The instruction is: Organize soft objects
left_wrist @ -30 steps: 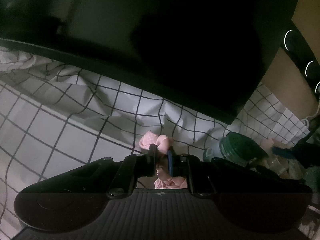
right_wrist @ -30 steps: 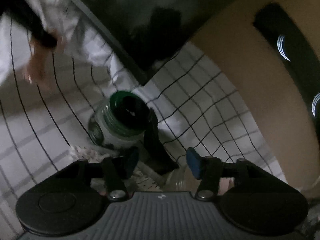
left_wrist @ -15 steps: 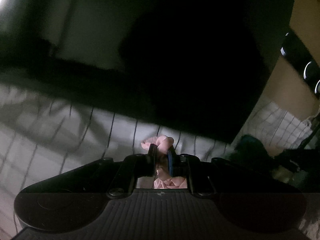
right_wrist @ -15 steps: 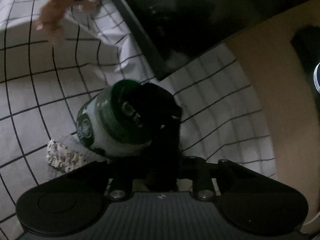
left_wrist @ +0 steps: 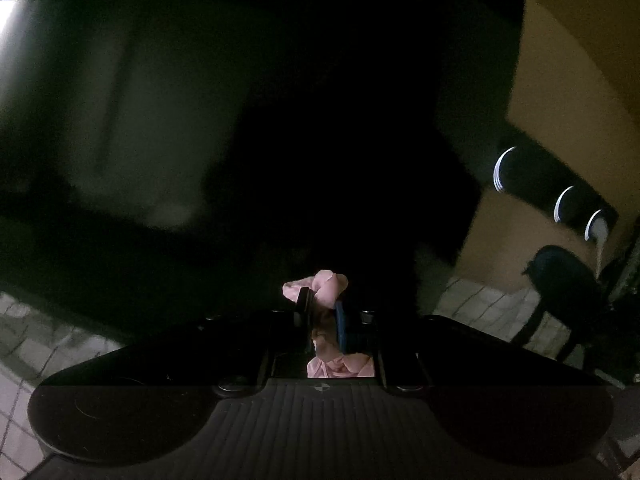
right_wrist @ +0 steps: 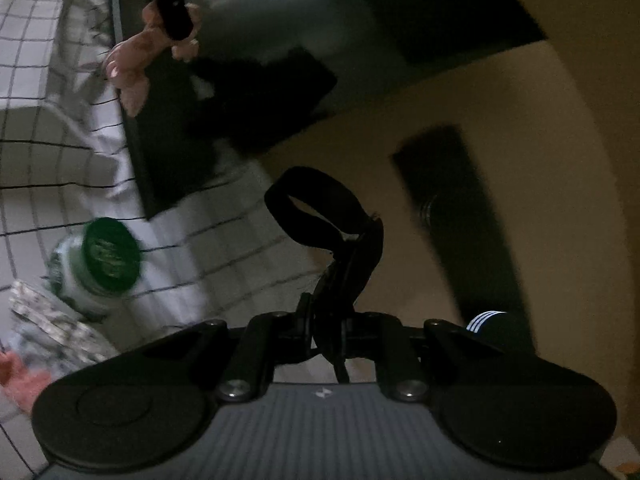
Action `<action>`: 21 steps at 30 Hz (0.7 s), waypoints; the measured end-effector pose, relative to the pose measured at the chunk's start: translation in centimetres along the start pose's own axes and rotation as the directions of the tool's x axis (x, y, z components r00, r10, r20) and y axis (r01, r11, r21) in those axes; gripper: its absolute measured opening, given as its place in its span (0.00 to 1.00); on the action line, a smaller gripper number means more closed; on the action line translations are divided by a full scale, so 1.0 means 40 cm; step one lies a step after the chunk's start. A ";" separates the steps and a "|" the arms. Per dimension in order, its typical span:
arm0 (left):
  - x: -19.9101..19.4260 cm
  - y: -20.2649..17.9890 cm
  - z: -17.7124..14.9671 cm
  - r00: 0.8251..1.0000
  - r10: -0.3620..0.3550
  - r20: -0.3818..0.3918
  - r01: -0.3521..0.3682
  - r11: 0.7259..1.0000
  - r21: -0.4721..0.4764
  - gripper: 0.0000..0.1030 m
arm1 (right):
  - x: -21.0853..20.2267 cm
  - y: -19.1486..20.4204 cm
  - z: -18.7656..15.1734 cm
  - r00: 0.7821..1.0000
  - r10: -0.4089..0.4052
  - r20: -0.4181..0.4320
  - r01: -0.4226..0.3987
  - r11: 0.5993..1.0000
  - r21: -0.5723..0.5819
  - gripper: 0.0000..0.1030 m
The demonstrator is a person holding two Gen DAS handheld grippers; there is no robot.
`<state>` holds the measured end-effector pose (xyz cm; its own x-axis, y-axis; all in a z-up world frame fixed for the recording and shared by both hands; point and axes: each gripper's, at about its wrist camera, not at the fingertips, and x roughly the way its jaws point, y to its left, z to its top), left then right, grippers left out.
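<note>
In the left wrist view my left gripper [left_wrist: 322,306] is shut on a pink, crumpled soft scrunchie [left_wrist: 326,282], held up in front of a dark screen. The right wrist view shows the same left gripper [right_wrist: 174,12] at the top left with the pink scrunchie [right_wrist: 130,60] hanging from it. My right gripper [right_wrist: 326,314] is shut on a black looped fabric band [right_wrist: 320,216], which stands up above the fingers, clear of the checked cloth [right_wrist: 36,128].
A green-lidded jar [right_wrist: 100,260] lies on its side on the checked cloth, beside a patterned folded cloth [right_wrist: 52,324] and another pink item [right_wrist: 16,376]. A large dark screen [right_wrist: 248,80] stands behind. A tan wall [right_wrist: 520,100] is at the right.
The right gripper closed on the black band beside the jar and lifted it. The left gripper rose with the pink scrunchie, so the checked cloth has dropped low in its view.
</note>
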<state>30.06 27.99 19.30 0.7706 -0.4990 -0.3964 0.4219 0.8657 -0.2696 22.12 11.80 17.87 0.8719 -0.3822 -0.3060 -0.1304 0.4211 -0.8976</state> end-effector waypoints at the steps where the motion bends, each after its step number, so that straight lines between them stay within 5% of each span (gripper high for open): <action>1: -0.001 -0.018 0.008 1.000 -0.011 0.012 0.011 1.000 -0.001 0.13 | -0.014 -0.020 -0.008 1.000 -0.021 0.005 0.021 1.000 0.001 0.12; 12: 0.041 -0.268 0.026 0.986 -0.164 0.027 0.161 0.984 0.080 0.13 | -0.138 -0.167 -0.166 0.987 -0.163 -0.006 0.163 0.986 0.034 0.12; 21: 0.118 -0.514 0.004 0.957 -0.289 -0.029 0.290 0.948 0.133 0.13 | -0.182 -0.262 -0.328 0.977 -0.206 -0.048 0.211 0.969 0.131 0.12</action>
<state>25.09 7.87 23.12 0.6016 -0.7287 -0.3272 0.6871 0.6810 -0.2534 10.96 -0.64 25.36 0.8564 -0.4998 -0.1292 0.1195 0.4355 -0.8922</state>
